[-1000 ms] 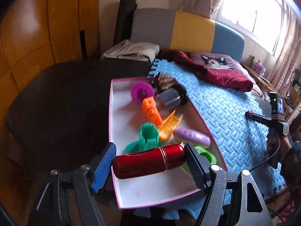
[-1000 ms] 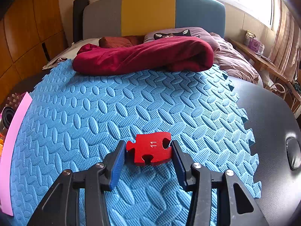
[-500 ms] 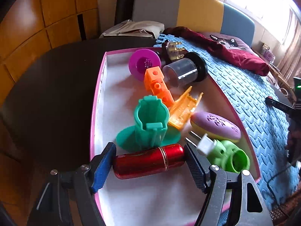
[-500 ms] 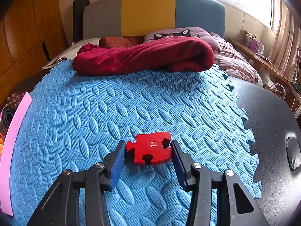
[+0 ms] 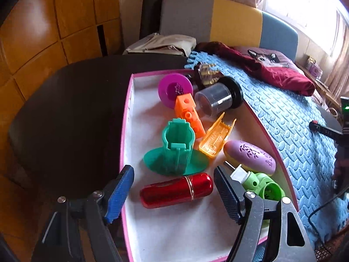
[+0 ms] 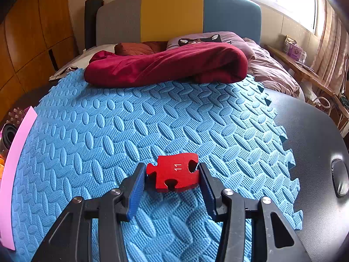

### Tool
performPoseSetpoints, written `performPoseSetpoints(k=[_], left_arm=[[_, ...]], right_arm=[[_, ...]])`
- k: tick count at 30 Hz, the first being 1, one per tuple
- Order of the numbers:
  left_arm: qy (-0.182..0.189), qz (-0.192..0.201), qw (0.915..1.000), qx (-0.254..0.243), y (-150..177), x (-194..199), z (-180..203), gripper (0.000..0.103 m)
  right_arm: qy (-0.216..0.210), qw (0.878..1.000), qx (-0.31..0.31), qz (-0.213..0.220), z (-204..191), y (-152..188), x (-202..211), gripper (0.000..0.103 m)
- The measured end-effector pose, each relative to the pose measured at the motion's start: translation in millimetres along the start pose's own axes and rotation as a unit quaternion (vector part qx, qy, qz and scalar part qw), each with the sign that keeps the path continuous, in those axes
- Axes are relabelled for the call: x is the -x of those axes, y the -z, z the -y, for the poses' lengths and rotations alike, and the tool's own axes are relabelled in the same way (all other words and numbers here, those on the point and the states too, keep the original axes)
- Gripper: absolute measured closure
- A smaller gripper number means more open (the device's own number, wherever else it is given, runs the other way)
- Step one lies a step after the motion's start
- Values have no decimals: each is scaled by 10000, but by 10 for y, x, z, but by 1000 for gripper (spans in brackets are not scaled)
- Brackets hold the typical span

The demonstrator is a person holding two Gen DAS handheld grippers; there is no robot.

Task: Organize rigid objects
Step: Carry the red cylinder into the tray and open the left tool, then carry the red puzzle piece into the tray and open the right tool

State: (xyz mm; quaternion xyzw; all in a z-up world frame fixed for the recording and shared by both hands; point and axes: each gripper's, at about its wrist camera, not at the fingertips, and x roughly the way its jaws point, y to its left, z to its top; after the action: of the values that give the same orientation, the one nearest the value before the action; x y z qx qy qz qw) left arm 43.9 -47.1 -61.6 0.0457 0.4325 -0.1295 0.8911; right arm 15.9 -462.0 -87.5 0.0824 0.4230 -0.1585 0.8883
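Observation:
A shiny red cylinder (image 5: 176,191) lies on the white floor of the pink-rimmed tray (image 5: 125,144), just in front of a teal holder (image 5: 176,150). My left gripper (image 5: 173,169) straddles the cylinder. Its jaws are opening, with a gap at each end of the cylinder, so the pads do not touch it. In the right wrist view, my right gripper (image 6: 171,167) is shut on a flat red puzzle piece (image 6: 174,172) marked 11, low over the blue foam mat (image 6: 152,120).
The tray also holds an orange block (image 5: 188,113), a yellow-orange shell (image 5: 216,137), a purple oval (image 5: 250,156), a green plug piece (image 5: 261,185), a magenta disc (image 5: 174,89) and a clear jar (image 5: 218,99). A dark red blanket (image 6: 165,65) lies at the mat's far edge. The black tabletop (image 6: 316,142) borders the mat.
My left gripper came down over the tray and let go of the red cylinder, which now rests on the tray floor. The right gripper and its puzzle piece have not moved.

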Motion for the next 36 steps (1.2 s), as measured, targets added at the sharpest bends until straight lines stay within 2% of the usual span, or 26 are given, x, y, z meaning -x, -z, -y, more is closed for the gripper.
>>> performPoseSetpoints(k=[18, 36], left_arm=[[-140, 640, 9977, 171, -106, 479, -80, 25], [-268, 641, 9970, 343, -92, 465, -174, 25]], right_arm=[[4, 10000, 19, 5, -3, 0, 1, 55], [53, 10000, 84, 8, -14, 4, 6, 56]])
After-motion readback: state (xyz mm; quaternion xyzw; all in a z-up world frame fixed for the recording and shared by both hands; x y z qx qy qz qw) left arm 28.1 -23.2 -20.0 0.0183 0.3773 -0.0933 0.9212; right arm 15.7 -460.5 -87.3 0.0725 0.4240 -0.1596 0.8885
